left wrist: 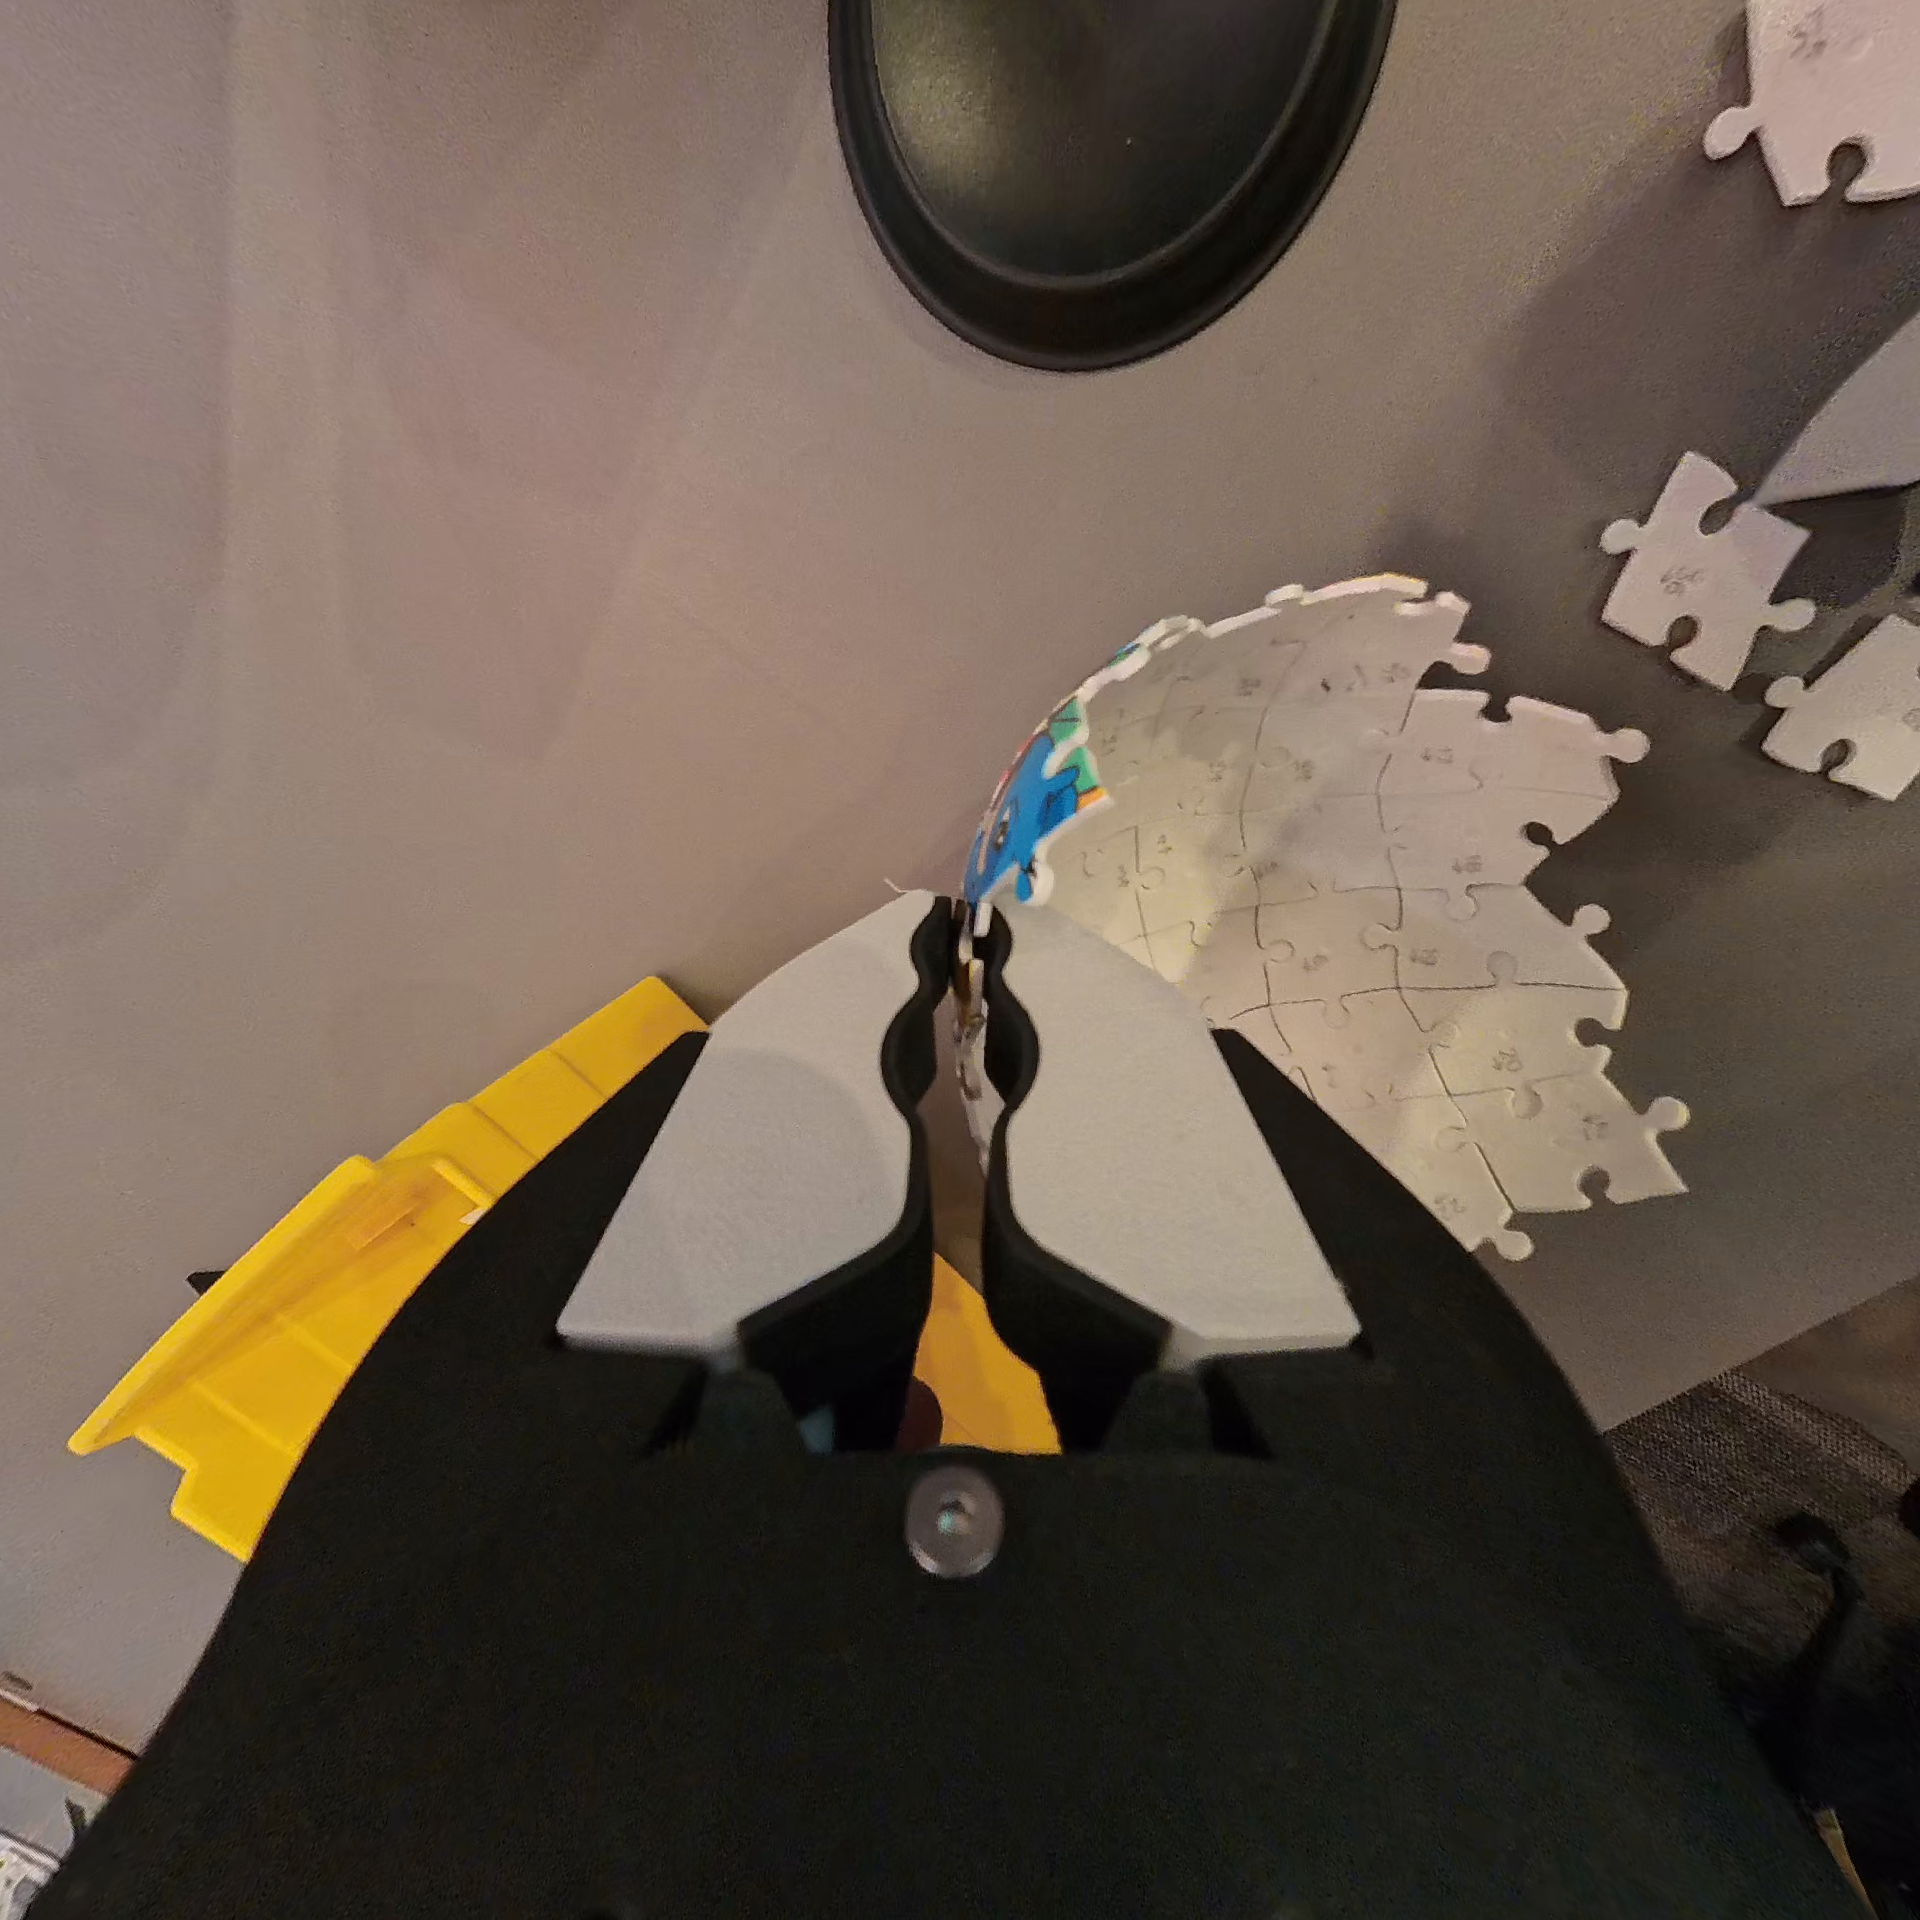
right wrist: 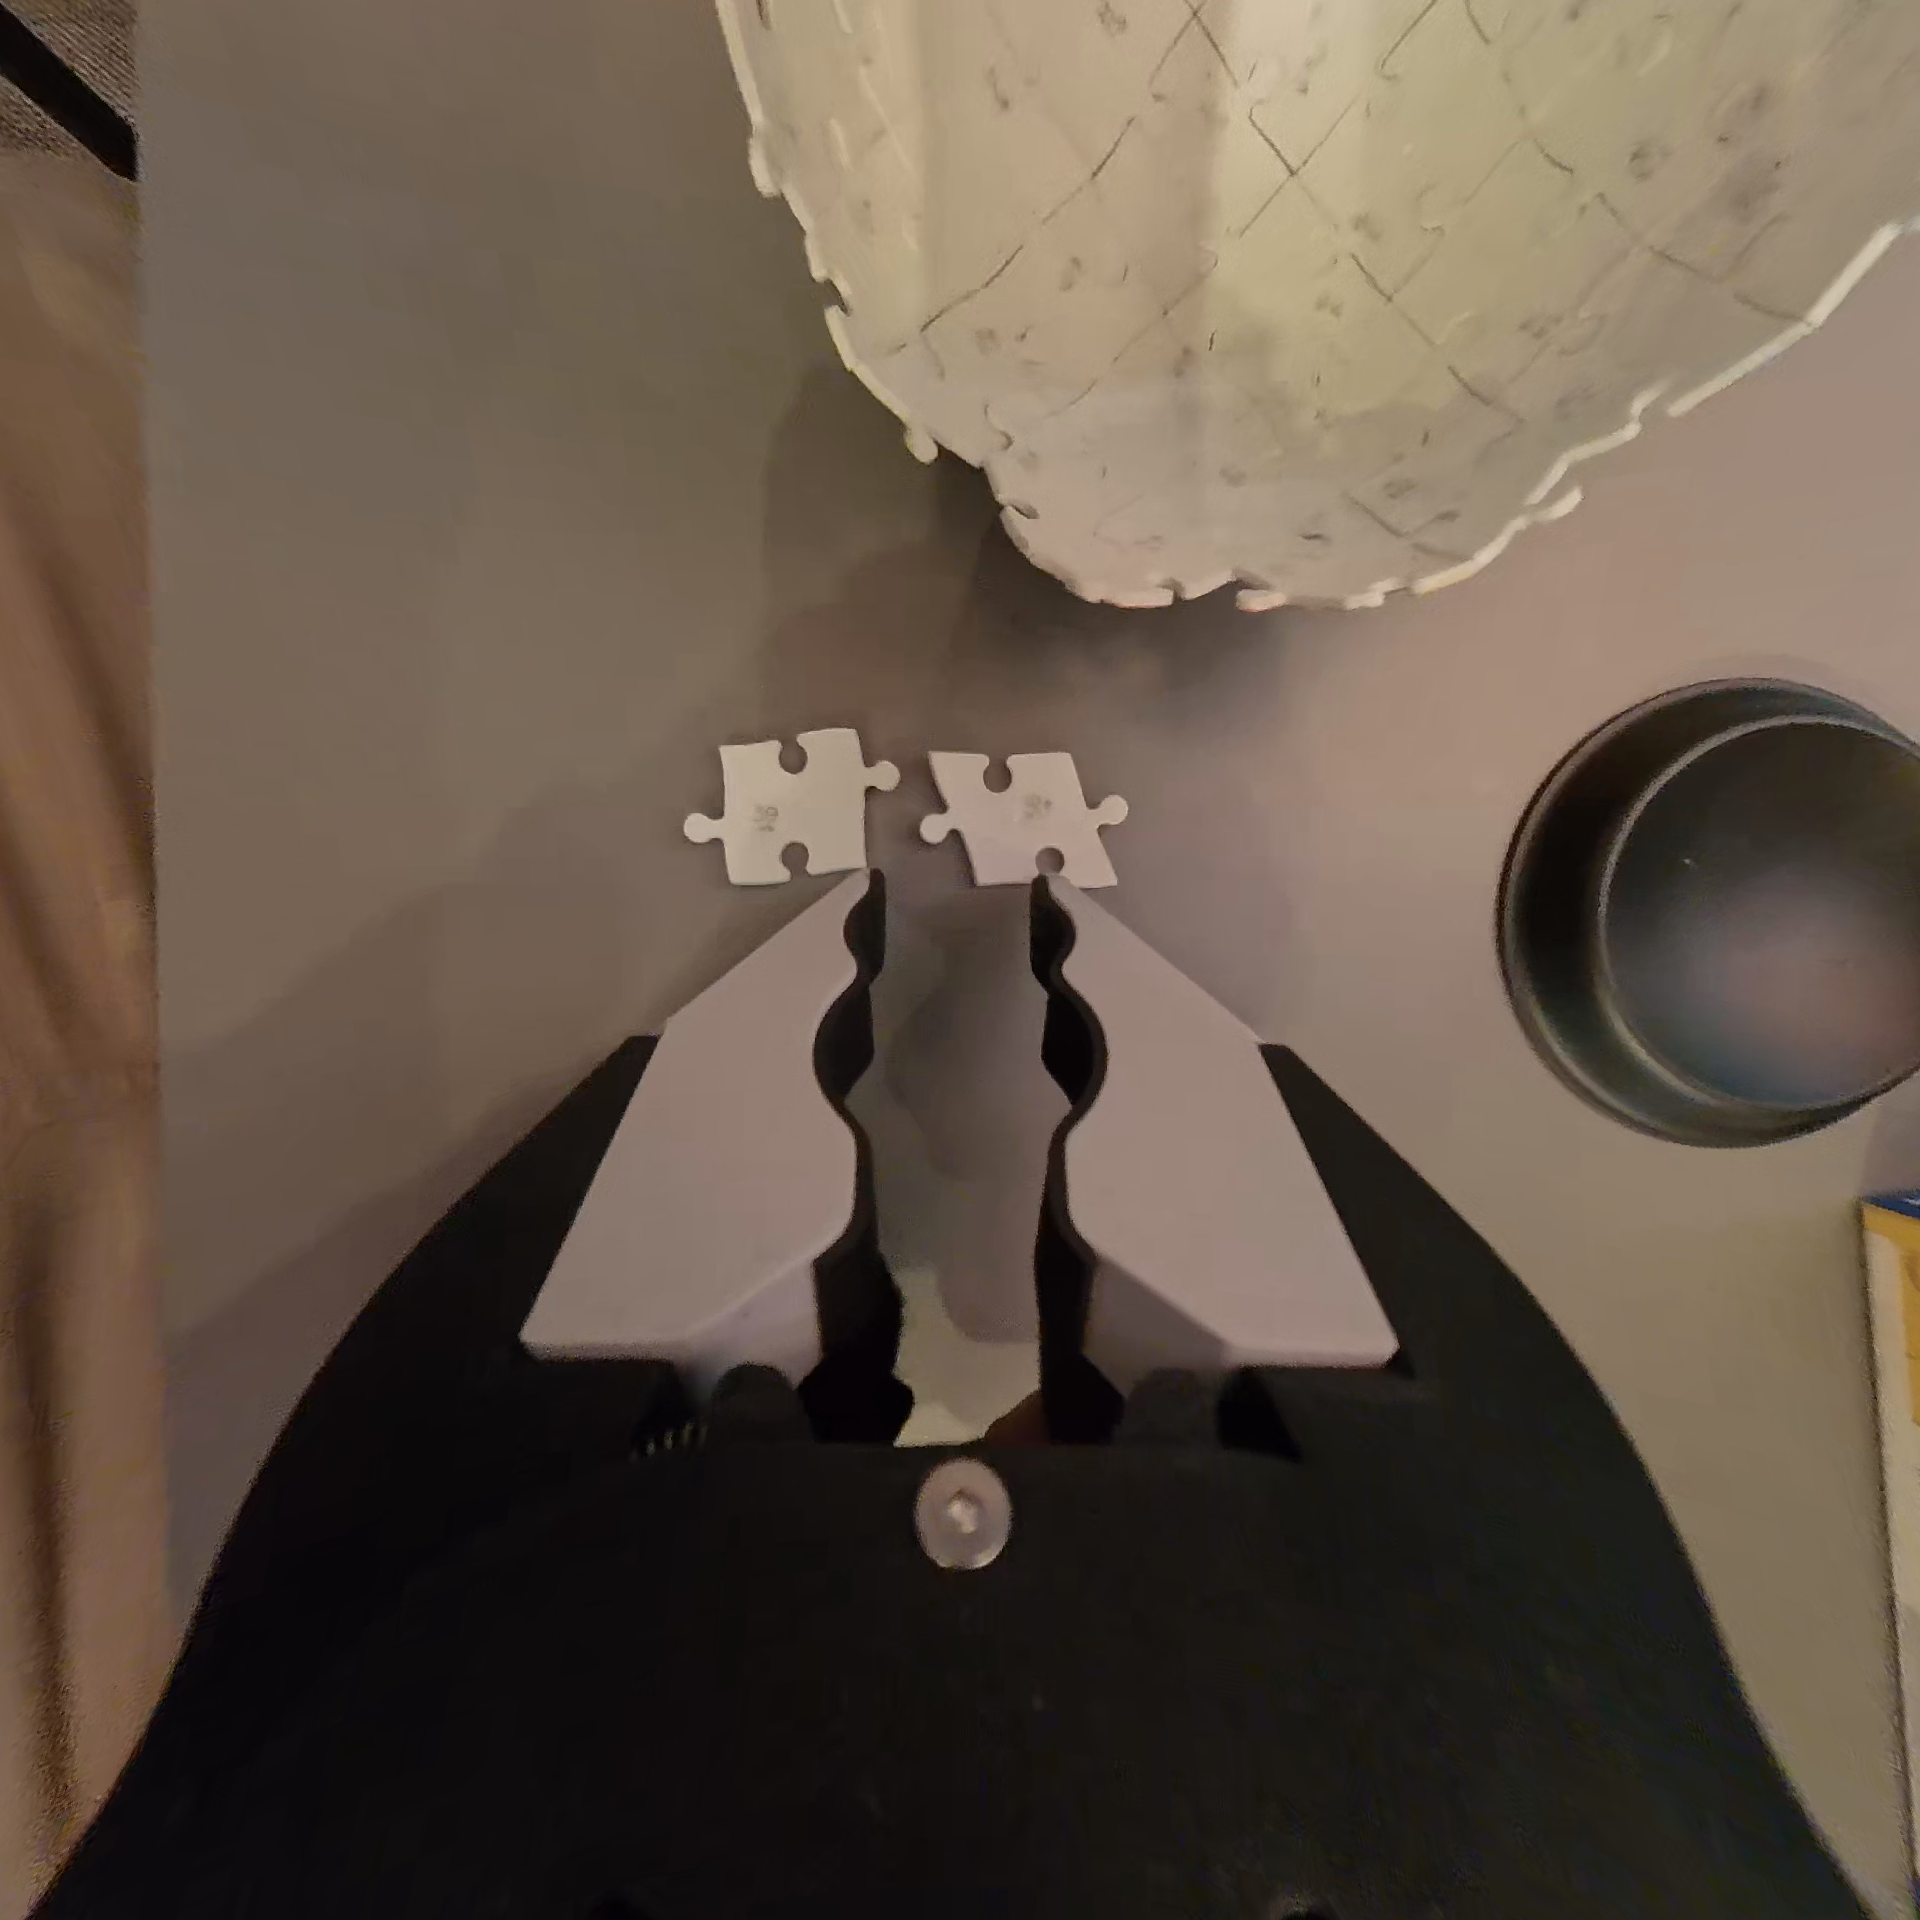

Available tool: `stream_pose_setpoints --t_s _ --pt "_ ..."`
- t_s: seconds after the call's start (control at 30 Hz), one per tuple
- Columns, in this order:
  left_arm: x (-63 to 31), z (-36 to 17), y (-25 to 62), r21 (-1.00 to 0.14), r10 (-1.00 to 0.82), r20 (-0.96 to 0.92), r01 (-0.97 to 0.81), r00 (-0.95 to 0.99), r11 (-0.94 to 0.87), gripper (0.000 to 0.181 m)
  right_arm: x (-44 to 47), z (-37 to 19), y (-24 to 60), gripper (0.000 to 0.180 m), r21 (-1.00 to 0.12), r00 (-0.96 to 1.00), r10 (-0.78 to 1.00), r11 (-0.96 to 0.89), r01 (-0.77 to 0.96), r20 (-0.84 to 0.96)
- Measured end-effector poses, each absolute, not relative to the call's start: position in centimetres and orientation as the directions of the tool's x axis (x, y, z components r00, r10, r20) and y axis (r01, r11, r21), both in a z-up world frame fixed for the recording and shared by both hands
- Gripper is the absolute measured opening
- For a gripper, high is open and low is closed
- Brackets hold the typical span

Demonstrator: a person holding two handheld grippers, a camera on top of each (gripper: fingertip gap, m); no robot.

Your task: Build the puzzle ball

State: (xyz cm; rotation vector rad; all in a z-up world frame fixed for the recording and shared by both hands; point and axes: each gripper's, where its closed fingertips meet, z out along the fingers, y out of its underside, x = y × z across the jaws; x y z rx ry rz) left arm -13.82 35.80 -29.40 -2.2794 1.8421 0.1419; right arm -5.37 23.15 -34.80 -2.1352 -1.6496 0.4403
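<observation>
The left gripper (left wrist: 964, 925), with grey fingers lined in wavy black pads, is pointing forward over the grey tabletop (left wrist: 468, 571), its jaws pinched nearly together on the rim of the half-built puzzle ball (left wrist: 1351, 894). That curved white shell of joined pieces is hanging clear of the table, its numbered inner face turned to the camera and a strip of blue and green print showing at its near edge. A yellow plastic bin (left wrist: 312, 1299) is lying under the left gripper, a round black dish (left wrist: 1101, 156) is sitting farther off, and three loose white puzzle pieces (left wrist: 1704, 566) are lying on the table to the right.

The right gripper (right wrist: 956, 883) is aiming down at the tabletop with its jaws parted and holding nothing. Its fingertips are sitting just short of two loose white pieces, one (right wrist: 790, 821) by the left finger and one (right wrist: 1023, 821) by the right. The puzzle shell is hovering beyond them, and a dark round tin (right wrist: 1725, 914) is standing to the right.
</observation>
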Motion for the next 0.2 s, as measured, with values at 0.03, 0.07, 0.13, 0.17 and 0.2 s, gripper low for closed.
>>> stream_pose_setpoints --t_s 0.03,0.07,0.13,0.17,0.2 --pt "-13.8 -29.4 35.8 -0.100 -0.955 -0.204 -0.975 0.216 -0.199 0.003 -5.4 -35.0 23.3 0.027 -0.494 0.262 0.965 -0.230 0.839 -0.004" --pt "-13.8 -29.4 35.9 -0.098 -0.955 -0.204 -0.975 0.215 -0.199 0.003 -5.7 -35.0 23.6 0.029 -0.504 0.272 0.962 -0.242 0.829 -0.014" --pt "-13.9 -29.4 35.9 -0.096 -0.955 -0.206 -0.975 0.214 -0.198 0.003 -5.7 -35.1 24.2 0.035 -0.497 0.282 0.960 -0.245 0.832 -0.002" --pt "-13.9 -29.4 35.9 -0.096 -0.955 -0.206 -0.975 0.214 -0.198 0.003 -5.7 -35.1 24.5 0.037 -0.493 0.276 0.961 -0.235 0.838 0.012" --pt "-13.9 -29.4 35.9 -0.095 -0.955 -0.207 -0.976 0.214 -0.198 0.003 -5.8 -35.1 24.6 0.037 -0.487 0.275 0.961 -0.232 0.842 0.016"
